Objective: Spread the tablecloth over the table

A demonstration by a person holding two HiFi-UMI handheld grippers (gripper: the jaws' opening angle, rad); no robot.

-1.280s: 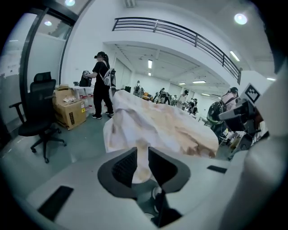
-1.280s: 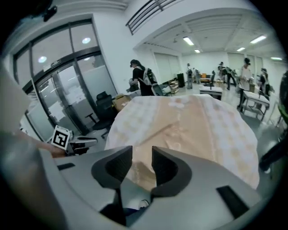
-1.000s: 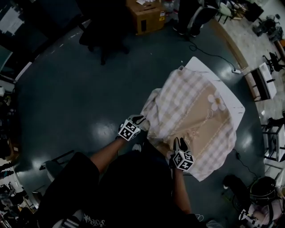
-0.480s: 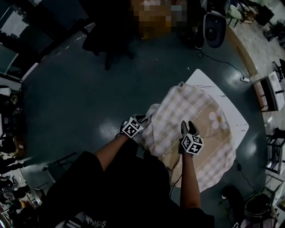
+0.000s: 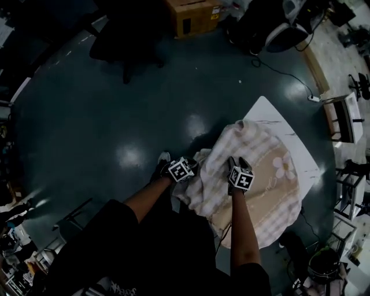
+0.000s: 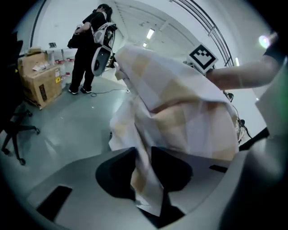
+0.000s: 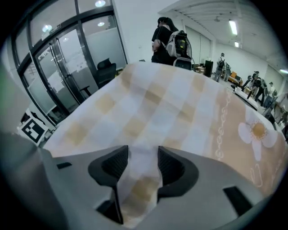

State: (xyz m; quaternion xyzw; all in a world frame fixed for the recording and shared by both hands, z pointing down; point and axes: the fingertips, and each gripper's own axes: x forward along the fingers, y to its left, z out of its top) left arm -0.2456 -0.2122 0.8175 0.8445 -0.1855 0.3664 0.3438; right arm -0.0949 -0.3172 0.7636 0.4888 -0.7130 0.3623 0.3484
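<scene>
the tablecloth [image 5: 254, 173] is lying bunched up on the white table [image 5: 270, 113]. it is covering most of the top, but the far corner of the table is showing bare. the cloth has light brown and white squares, with a plain tan part in the middle and a white flower [image 5: 284, 166] on it. its near side is hanging down over the table edge toward the person, and a loose clump of it is drooping at the left.

the left gripper [image 5: 192, 165] is pointing at that loose clump. its jaws have just been opening. in the left gripper view a fold of the tablecloth [image 6: 180, 103] is hanging down between the two jaws, and the jaws are standing apart, not squeezing it.

the right gripper [image 5: 237, 163] is sitting over the near part of the cloth on the table. its jaws have just been opening too. in the right gripper view they are standing wide apart, with a strip of the cloth running between them and nothing being pinched.

the dark shiny floor [image 5: 115, 115] is showing all around the table. a cardboard box [image 5: 193, 17] is sitting far off on the floor. another person [image 7: 164, 40] with a backpack is standing beyond the table.
</scene>
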